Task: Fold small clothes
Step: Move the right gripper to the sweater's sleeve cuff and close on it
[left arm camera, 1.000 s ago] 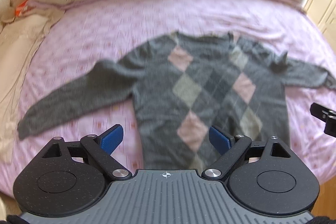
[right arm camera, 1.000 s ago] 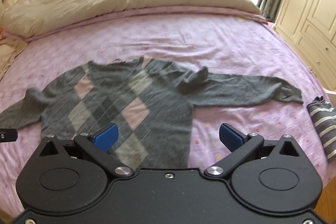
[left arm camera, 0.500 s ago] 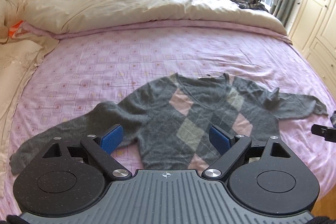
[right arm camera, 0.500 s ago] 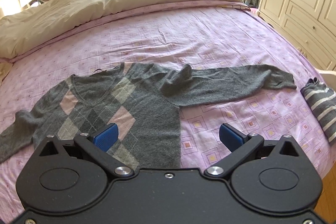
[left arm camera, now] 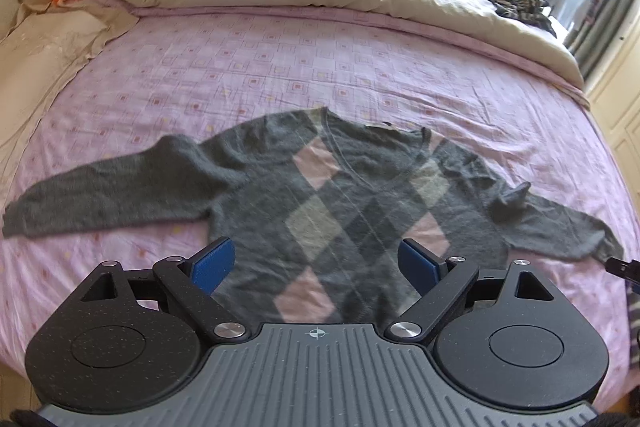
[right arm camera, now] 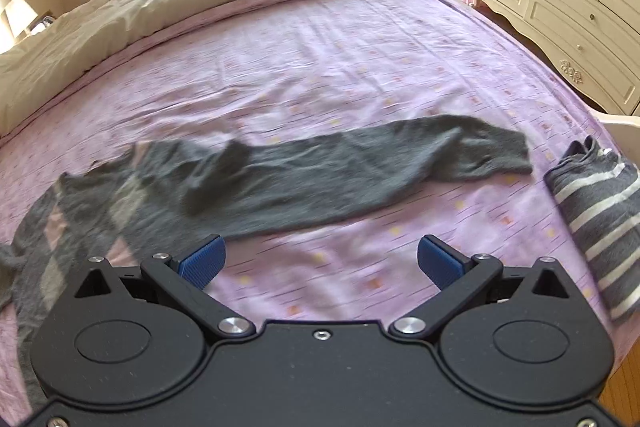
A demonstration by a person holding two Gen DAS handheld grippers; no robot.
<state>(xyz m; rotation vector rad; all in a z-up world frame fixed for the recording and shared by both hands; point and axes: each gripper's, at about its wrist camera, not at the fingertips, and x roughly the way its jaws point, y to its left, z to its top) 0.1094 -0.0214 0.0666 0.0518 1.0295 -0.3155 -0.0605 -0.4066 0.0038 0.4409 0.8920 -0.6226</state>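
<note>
Your left gripper (left arm camera: 316, 263) and right gripper (right arm camera: 320, 261) both gape, empty; each hides the sweater (left arm camera: 340, 203) hem beneath its body.

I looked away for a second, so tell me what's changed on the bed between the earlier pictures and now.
Only the views shifted. The right gripper swung right, so its view now centres on the grey argyle sweater's right sleeve and shows more of the striped folded garment. The left gripper shifted slightly over the hem. Nothing was grasped; both stay open, and the sweater lies spread as before.
</note>
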